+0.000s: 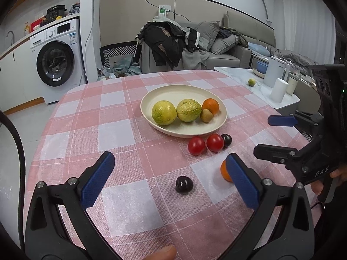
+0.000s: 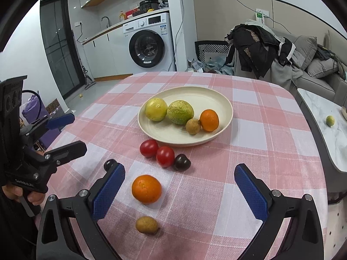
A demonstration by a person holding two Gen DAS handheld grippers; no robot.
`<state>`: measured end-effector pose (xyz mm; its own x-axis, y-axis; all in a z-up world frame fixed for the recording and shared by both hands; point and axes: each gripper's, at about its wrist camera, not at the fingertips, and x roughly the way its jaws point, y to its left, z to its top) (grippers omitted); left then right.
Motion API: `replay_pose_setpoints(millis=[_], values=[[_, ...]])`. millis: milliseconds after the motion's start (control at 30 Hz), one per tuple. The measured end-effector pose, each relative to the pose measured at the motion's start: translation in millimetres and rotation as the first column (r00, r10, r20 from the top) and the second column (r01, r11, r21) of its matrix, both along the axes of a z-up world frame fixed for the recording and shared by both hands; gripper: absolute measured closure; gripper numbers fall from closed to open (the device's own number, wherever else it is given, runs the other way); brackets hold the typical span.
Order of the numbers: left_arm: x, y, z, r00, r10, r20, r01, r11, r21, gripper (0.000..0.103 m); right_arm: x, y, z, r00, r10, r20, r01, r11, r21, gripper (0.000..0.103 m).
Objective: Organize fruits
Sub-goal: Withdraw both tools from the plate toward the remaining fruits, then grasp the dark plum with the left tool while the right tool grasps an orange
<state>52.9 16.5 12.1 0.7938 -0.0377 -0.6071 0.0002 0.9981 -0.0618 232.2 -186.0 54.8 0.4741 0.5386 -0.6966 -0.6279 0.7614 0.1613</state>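
My left gripper hangs low over the checked cloth, blue ribbed pads spread wide with nothing between them, and my right gripper is splayed the same way, empty. Just ahead of the left fingers sits a dark glossy plum, squat and roundish, no clear long axis that I can tell. Behind my left gripper's right pad peeks the loose orange, half hidden; from the right wrist view that orange sits in the open between my right fingers, round and pebbled. Nearer to me lies a small tan fruit, oval, its long axis running left to right across the cloth. Further out, two shiny red tomatoes touch each other, with a second dark plum pressed against the right one, all three strung in a row just beside the plate's near rim. The cream plate is a smooth shallow oval, lying widthways, holding a yellow citrus, a bumpy green citrus, a small brown fruit and an orange, lined up along its near half and touching in pairs. The cloth is coarse woven pink and white. Off to the right, a marble side table carries a lone lime.
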Motion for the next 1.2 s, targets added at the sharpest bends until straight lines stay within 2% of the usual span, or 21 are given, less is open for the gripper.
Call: replay_pose_setpoints(millis=[333, 700, 933, 1033, 1100, 1200], values=[[8, 1, -9, 0.999, -0.012, -0.034, 0.011, 1.000, -0.016, 0.001, -4, 12, -13, 0.999, 0.040, -0.030, -0.042, 0.998, -0.047, 0.000], [16, 1, -22, 0.997, -0.010, -0.077, 0.010, 1.000, -0.012, 0.001, -8, 28, -36, 0.985, 0.111, -0.130, -0.122, 0.989, -0.079, 0.000], [22, 0, -30, 0.994, -0.017, -0.105, 0.017, 1.000, -0.003, 0.001, -9, 30, -39, 0.984, 0.105, -0.141, -0.116, 0.990, -0.074, 0.001], [24, 1, -35, 0.992, -0.014, -0.123, 0.013, 1.000, -0.009, 0.001, -8, 28, -38, 0.984, 0.109, -0.143, -0.118, 0.991, -0.056, 0.007], [25, 2, -37, 0.991, -0.011, -0.132, 0.010, 1.000, -0.009, 0.001, -8, 28, -39, 0.984, 0.108, -0.143, -0.116, 0.992, -0.055, 0.016], [26, 2, -39, 0.991, -0.010, -0.136, 0.010, 1.000, -0.003, 0.001, -8, 30, -41, 0.982, 0.114, -0.153, -0.124, 0.991, -0.057, 0.020]])
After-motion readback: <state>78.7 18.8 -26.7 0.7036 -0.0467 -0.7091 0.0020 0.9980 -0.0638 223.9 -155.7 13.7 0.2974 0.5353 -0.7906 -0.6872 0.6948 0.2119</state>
